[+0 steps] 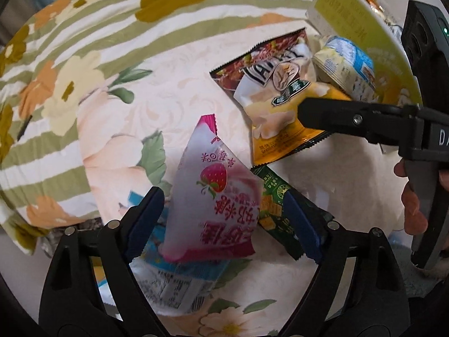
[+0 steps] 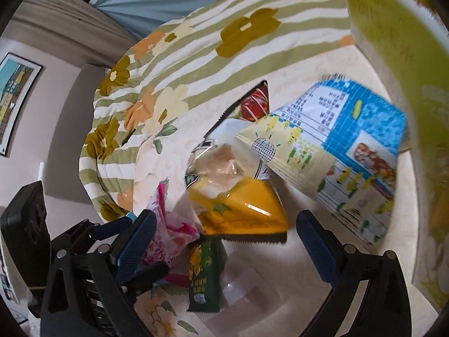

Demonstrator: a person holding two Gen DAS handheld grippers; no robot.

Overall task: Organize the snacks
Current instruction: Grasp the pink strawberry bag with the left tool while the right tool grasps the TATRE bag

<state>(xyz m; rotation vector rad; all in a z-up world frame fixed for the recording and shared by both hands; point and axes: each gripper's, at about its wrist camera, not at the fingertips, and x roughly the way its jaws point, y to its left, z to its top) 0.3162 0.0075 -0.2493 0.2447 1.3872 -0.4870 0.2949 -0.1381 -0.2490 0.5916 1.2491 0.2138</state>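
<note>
A pink strawberry packet [image 1: 213, 196] stands tilted between the blue pads of my left gripper [image 1: 224, 221], which is open; neither pad touches it. It rests on a blue-and-white packet [image 1: 174, 278], with a dark green packet [image 1: 277, 207] to its right. My right gripper [image 2: 227, 241] is open just above the lower edge of a yellow chip packet [image 2: 238, 207] and the green packet [image 2: 203, 266]. In the left wrist view one right finger [image 1: 322, 112] hovers over the yellow packet [image 1: 280, 129].
A blue-and-yellow corn packet [image 2: 336, 151] and a brown-and-white packet [image 1: 266, 67] lie behind the yellow one. A yellow-green box [image 2: 393, 42] walls in the right side. Everything sits on a floral bedspread [image 1: 168, 98], with a striped flowered quilt [image 1: 84, 42] bunched on the left.
</note>
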